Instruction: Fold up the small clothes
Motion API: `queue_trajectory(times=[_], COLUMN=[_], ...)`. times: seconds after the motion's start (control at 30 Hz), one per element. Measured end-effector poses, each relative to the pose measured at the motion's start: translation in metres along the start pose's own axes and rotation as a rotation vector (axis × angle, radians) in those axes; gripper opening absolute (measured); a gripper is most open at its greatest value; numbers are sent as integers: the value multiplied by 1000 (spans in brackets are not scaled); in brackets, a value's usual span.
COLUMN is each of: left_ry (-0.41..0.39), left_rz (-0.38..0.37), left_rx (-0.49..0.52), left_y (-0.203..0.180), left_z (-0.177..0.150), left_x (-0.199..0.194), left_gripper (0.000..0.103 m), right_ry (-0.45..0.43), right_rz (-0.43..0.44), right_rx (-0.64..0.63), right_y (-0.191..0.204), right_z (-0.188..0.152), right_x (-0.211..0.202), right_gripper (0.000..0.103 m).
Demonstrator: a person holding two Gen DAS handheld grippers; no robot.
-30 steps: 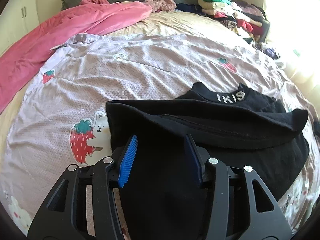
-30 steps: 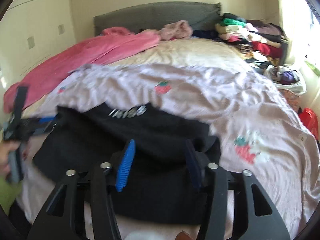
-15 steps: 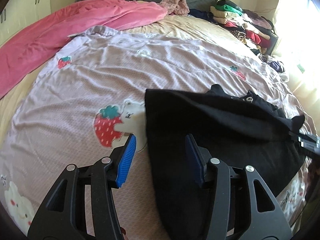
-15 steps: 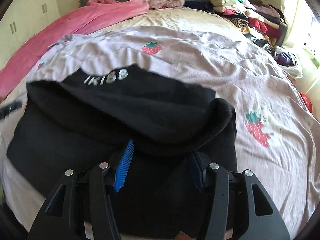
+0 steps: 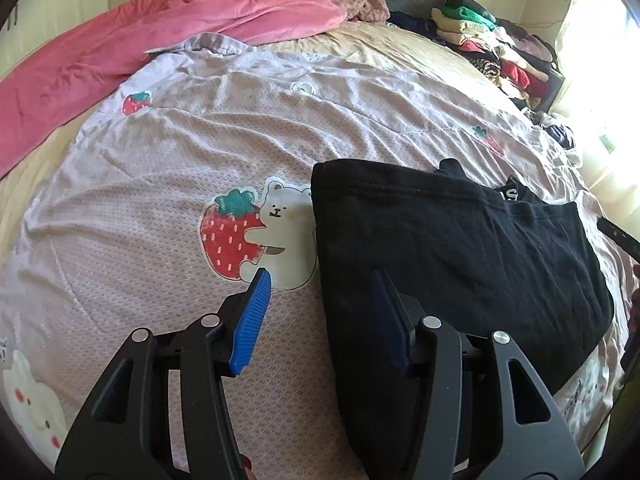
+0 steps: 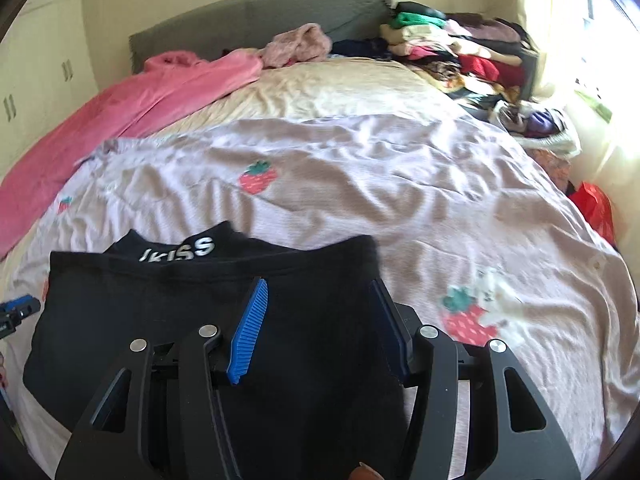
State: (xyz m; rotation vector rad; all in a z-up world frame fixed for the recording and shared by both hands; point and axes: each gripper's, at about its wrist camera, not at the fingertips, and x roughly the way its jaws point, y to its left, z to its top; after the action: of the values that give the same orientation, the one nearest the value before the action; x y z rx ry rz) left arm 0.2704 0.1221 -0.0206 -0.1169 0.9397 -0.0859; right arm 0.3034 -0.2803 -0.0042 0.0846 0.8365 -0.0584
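A black garment (image 5: 448, 248) with white collar lettering lies folded over on the lilac strawberry-print sheet (image 5: 168, 184). In the left wrist view my left gripper (image 5: 320, 284) is open and empty, hovering over the garment's left edge. In the right wrist view the same garment (image 6: 168, 320) fills the lower left, lettering (image 6: 180, 250) at its far edge. My right gripper (image 6: 318, 292) is open and empty above the garment's right part. The left gripper's tip (image 6: 16, 312) shows at the left edge.
A pink blanket (image 5: 132, 40) lies along the bed's left side. A stack of folded clothes (image 6: 452, 52) sits at the far right by the grey headboard (image 6: 256, 20). A red bag (image 6: 596, 208) and loose items lie off the bed's right side.
Both grippers have drawn back from the black garment. The left one has shifted left, so the garment's left edge now lies between its fingers. The garment lies flatter, its raised right fold gone.
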Motion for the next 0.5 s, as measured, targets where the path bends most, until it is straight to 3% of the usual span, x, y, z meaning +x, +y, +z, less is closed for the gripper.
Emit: queue_trajectory(times=[0.2,0.5], left_ry=[19,17], left_rz=[-9,-30], left_rx=[-15,-21], left_y=[-2,-6], left_z=[8,28], left_x=[12,26], left_gripper=[45,44], right_ry=[38,98], right_rz=[-38,17], right_rx=[-14,13], right_y=[-16,-22], right_z=[-3,3], right_x=[13,52], right_gripper=[52,48])
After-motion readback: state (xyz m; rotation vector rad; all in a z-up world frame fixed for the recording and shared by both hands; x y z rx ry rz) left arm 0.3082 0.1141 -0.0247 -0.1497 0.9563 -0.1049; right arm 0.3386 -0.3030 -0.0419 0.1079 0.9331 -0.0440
